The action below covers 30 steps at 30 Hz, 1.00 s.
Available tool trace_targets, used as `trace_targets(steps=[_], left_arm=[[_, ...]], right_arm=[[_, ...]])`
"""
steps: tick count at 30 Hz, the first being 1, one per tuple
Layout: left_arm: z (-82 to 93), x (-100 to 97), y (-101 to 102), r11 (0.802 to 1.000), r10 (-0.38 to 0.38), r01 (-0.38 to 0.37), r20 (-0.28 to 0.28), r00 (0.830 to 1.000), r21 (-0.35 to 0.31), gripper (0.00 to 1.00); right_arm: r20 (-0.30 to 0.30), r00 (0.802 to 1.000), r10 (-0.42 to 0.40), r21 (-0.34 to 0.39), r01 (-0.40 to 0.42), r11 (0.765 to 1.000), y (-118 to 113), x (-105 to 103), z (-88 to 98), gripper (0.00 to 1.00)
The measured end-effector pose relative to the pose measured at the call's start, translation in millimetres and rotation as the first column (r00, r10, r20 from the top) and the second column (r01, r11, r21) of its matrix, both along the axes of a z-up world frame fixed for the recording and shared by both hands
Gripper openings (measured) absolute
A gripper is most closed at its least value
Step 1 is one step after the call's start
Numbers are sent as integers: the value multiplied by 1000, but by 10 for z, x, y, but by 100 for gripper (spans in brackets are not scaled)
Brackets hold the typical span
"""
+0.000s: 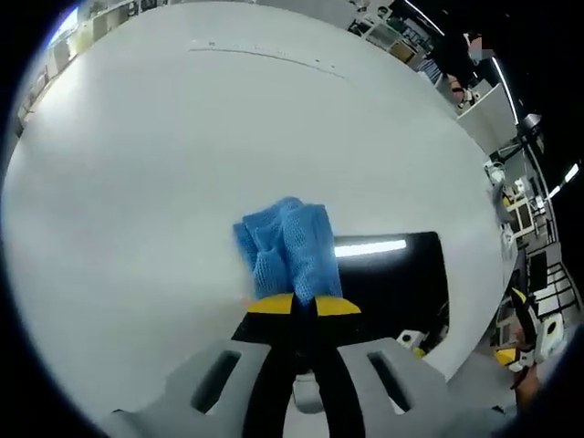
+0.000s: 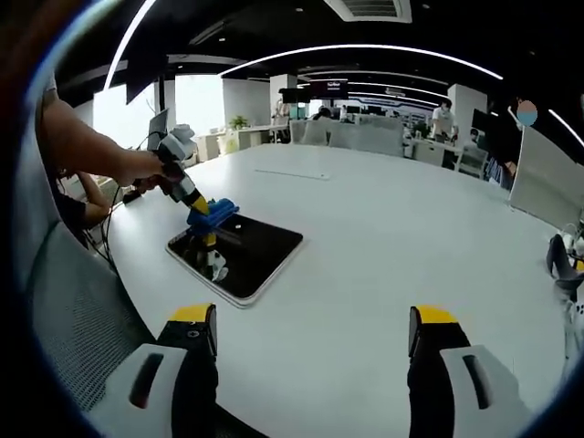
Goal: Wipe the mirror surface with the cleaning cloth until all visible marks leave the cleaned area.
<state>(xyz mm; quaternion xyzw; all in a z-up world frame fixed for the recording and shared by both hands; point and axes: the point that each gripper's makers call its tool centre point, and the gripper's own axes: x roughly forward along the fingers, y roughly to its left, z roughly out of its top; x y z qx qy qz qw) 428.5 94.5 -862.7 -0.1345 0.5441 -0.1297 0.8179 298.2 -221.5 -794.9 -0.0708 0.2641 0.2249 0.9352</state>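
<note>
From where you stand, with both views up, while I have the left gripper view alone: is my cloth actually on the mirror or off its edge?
Observer: In the right gripper view the left gripper holds the blue cloth over the mirror, at its corner nearest the person's hand; whether it presses the glass I cannot tell.
Operator: Is the mirror lying flat?
Observer: Yes, flat on the white table, a pale border around the dark glass.
Operator: Where is my other gripper?
Observer: The right gripper is open with nothing between its jaws, on the near side of the mirror.
</note>
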Motion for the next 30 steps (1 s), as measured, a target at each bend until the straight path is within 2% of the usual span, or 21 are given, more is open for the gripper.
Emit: trace_targets(steps=[5, 8, 12, 16, 18, 20, 30], left_arm=[[3, 10, 8, 998, -46, 47, 9, 999, -46, 4], [20, 15, -21, 991, -126, 128, 61, 990, -34, 6], [4, 9, -5, 998, -69, 69, 20, 997, -3, 3], [1, -4, -109, 997, -79, 79, 36, 996, 2, 3], [-11, 1, -107, 998, -54, 53, 31, 998, 24, 2], [-8, 5, -147, 999, -39, 39, 22, 999, 4, 2], [5, 9, -292, 999, -53, 53, 6, 999, -10, 2]], right_arm=[[-1, 1000, -3, 0, 3, 1000, -13, 0, -5, 84], [-2, 1000, -2, 0, 2, 1000, -7, -3, 0, 84], [-3, 1000, 0, -3, 0, 1000, -8, -4, -6, 84], [-4, 1000, 0, -2, 0, 1000, -8, -5, -7, 84], [-5, 1000, 0, -2, 0, 1000, -9, -6, -10, 84], [-3, 1000, -2, -1, 2, 1000, -11, -3, -7, 84], [-10, 1000, -4, 5, 4, 1000, -14, -6, -17, 84]])
